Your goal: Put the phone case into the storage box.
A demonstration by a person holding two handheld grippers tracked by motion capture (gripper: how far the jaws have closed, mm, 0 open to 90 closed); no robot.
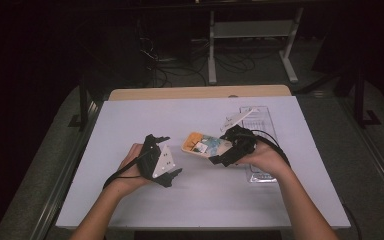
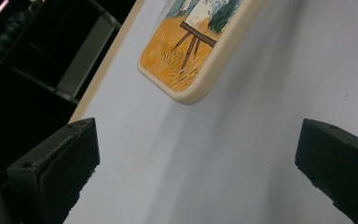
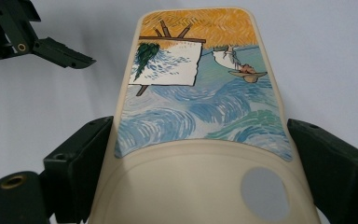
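A: Where is the phone case [image 1: 205,145]?

B: Above the middle of the table [image 1: 200,200], lifted off it. The right gripper [image 3: 200,154] clamps its camera end between both jaws; its painted orange end points at the left gripper [image 1: 166,159].

A: And that one?

B: Jaws spread wide, holding nothing, just beside the case's free end.

A: Room around?

B: Bare tabletop on the person's side; a clear tray [image 1: 263,120] lies by the right edge.
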